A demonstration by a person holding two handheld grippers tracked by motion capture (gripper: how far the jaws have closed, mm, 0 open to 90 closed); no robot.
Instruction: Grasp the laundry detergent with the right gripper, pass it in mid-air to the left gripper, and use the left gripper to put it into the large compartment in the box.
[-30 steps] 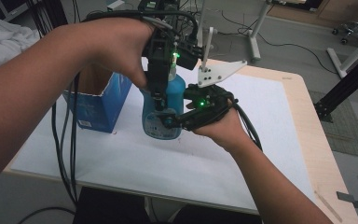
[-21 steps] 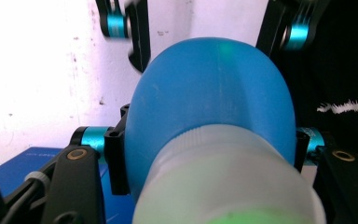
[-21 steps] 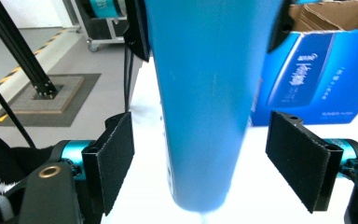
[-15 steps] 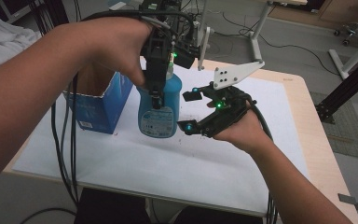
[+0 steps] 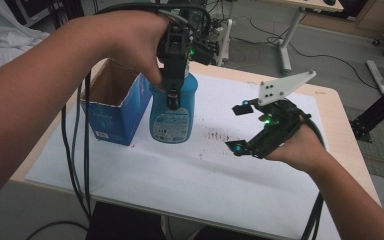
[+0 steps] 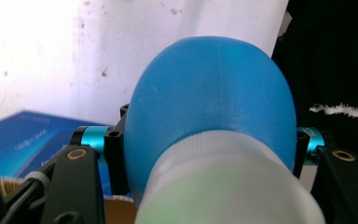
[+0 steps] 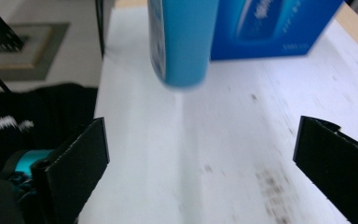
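Note:
A blue bottle (image 5: 172, 117) with a label stands upright on the white sheet (image 5: 180, 175) at mid-table. My left gripper (image 5: 173, 96) comes down from above and is shut on its upper part. In the left gripper view the bottle's blue shoulder (image 6: 209, 93) and whitish cap (image 6: 223, 186) sit between the jaws of my left gripper (image 6: 209, 144). My right gripper (image 5: 237, 128) hangs to the right of the bottle, apart from it. Its jaws have just been opening, and nothing is between them. In the right gripper view my right gripper (image 7: 200, 158) faces the bottle (image 7: 182, 42) across bare sheet.
An open blue cardboard box (image 5: 112, 107) stands just left of the bottle, touching or nearly touching it. Black cables (image 5: 80, 150) hang over the table's left side. Dark smudges (image 5: 217, 135) mark the sheet. The wooden table edge (image 5: 340, 125) lies at the right.
My right gripper has let go of the bottle's lower body, opened wide and drawn away to the right. The left gripper has kept its hold on the bottle's top.

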